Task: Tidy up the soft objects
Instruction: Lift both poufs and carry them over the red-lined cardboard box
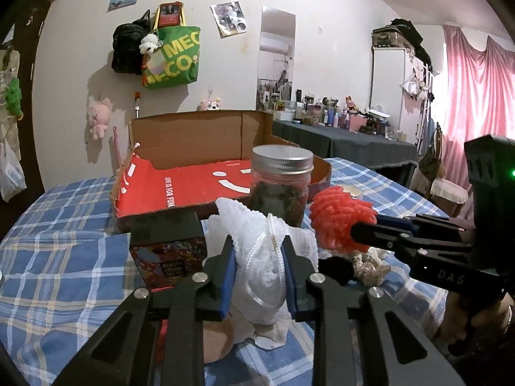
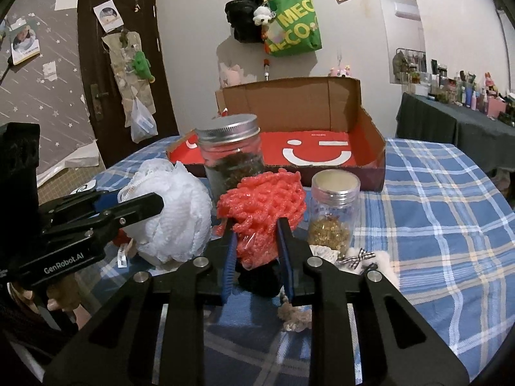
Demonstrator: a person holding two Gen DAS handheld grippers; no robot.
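Near the table's front edge, before the open cardboard box (image 2: 370,148), we grip the white mesh puff (image 1: 267,257) in the left gripper (image 1: 259,276) and the red puff (image 2: 260,218) in the right gripper (image 2: 257,257), seemingly lifted clear of the jars for boxing.

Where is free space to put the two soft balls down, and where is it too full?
The red floor of the box is bare, from its brown back wall to its low front edge. The checked cloth right of the small jar is also free. Before the box it is crowded: big jar, white ball, red ball, both tongs.
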